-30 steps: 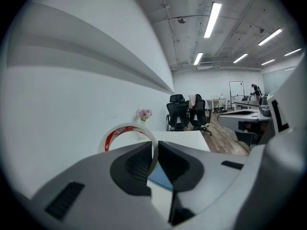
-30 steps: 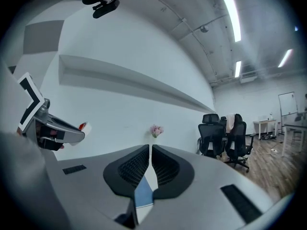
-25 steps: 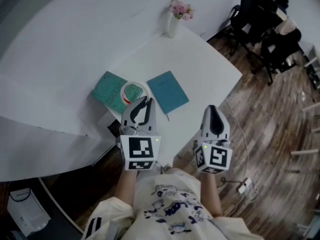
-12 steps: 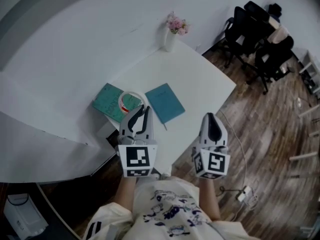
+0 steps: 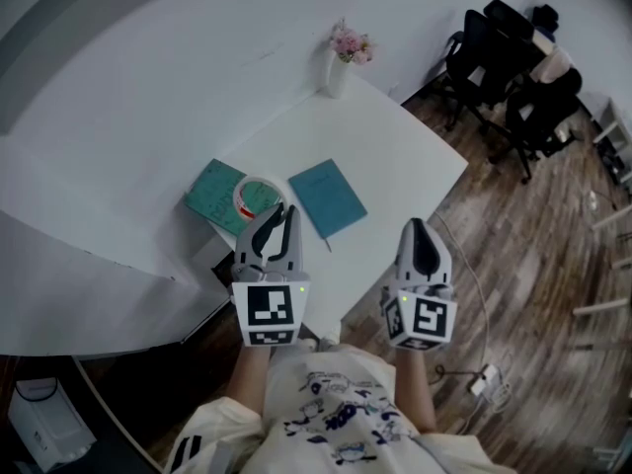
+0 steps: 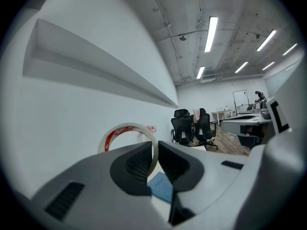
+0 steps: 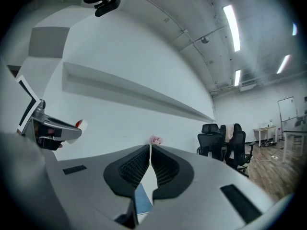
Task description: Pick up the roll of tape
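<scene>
The roll of tape [image 5: 257, 197], a pale ring with red print, hangs just over the green book [image 5: 210, 197] at the table's left edge. My left gripper [image 5: 283, 211] is shut on the ring's near wall. In the left gripper view the tape [image 6: 125, 131] stands upright, its right side pinched between the pads of the left gripper [image 6: 155, 151]. My right gripper [image 5: 420, 228] hovers off the table's front corner, shut and empty; the same right gripper [image 7: 150, 150] shows its pads together in its own view.
A blue book [image 5: 327, 197] lies on the white table [image 5: 400, 156] right of the green one. A white vase with pink flowers [image 5: 342, 55] stands at the far corner. Black office chairs [image 5: 504, 62] stand on the wood floor at right. A white wall runs along the left.
My left gripper has risen slightly with the tape in it, so the ring now tilts off the green book. The right gripper has stayed where it was.
</scene>
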### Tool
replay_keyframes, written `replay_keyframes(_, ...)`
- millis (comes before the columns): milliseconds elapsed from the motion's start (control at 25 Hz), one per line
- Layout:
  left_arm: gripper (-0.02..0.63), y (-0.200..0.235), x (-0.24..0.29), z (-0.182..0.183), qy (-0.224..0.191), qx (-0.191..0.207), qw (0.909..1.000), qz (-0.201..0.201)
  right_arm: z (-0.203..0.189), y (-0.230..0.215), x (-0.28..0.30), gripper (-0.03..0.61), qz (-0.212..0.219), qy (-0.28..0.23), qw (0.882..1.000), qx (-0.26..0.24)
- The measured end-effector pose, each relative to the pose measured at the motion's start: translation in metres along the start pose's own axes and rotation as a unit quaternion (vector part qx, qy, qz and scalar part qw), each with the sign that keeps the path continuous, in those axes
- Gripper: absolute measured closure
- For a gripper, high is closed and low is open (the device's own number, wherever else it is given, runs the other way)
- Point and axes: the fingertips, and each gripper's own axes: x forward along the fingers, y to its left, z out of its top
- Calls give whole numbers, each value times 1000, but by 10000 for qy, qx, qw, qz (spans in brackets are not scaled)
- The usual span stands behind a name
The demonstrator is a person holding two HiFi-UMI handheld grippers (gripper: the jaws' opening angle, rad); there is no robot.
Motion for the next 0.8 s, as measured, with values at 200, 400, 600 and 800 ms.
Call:
replay_keyframes(200, 574, -3, 0, -3, 16, -69, 10000, -36, 0, -3, -2, 563, -23, -24, 10000, -27)
replay_keyframes(400, 574, -7, -1, -4, 57, -54, 9999, -70, 4, -3, -2, 565, 4, -48, 10000, -34)
replay_keyframes(600, 574, -6, -1, -4, 60, -47, 10000, -61, 1, -3, -2, 563, -25, -29, 10000, 0)
replay_keyframes(800, 574, -5, -2, -3, 47, -38, 10000, -45, 3, -1, -2, 563, 51, -37, 9999, -123)
